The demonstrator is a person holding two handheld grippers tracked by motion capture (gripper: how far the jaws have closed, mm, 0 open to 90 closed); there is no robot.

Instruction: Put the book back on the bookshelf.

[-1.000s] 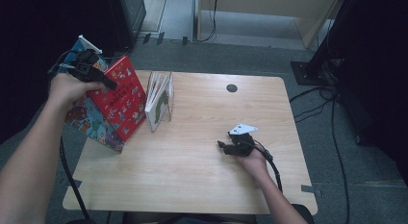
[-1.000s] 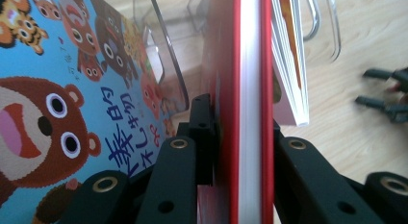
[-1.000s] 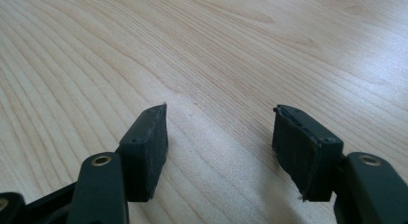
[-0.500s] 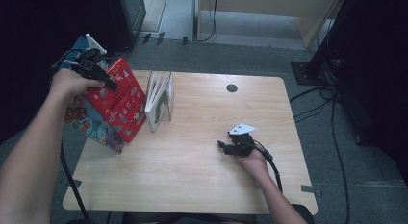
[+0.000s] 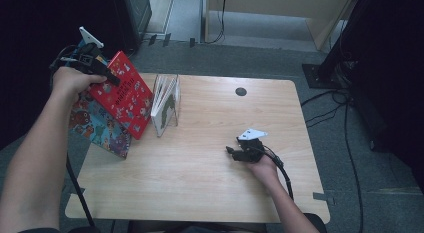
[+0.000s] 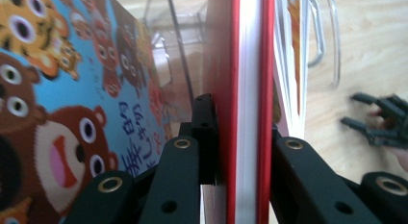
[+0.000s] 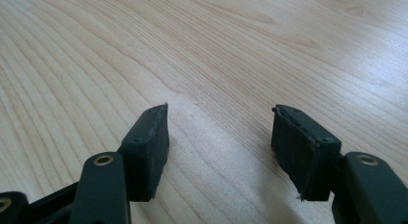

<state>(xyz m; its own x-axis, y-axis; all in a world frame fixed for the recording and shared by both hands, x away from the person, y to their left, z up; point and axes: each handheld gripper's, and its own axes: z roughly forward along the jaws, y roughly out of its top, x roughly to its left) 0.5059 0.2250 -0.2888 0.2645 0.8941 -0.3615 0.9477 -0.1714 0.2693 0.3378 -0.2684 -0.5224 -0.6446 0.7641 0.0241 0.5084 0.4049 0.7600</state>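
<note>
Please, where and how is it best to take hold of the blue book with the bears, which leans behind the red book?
Probably grip the blue book at its upper free edge, coming from above, jaws across its thin thickness. It leans tilted at the table's left edge, the red book covering its upper part. The open right gripper is free; the left gripper holds the red book.

You work at a pale wooden table (image 5: pixel 200 188) on grey carpet (image 5: pixel 350 143); beyond it stand a light wooden cabinet (image 5: pixel 280 13) and black cables (image 5: pixel 320 100).
</note>
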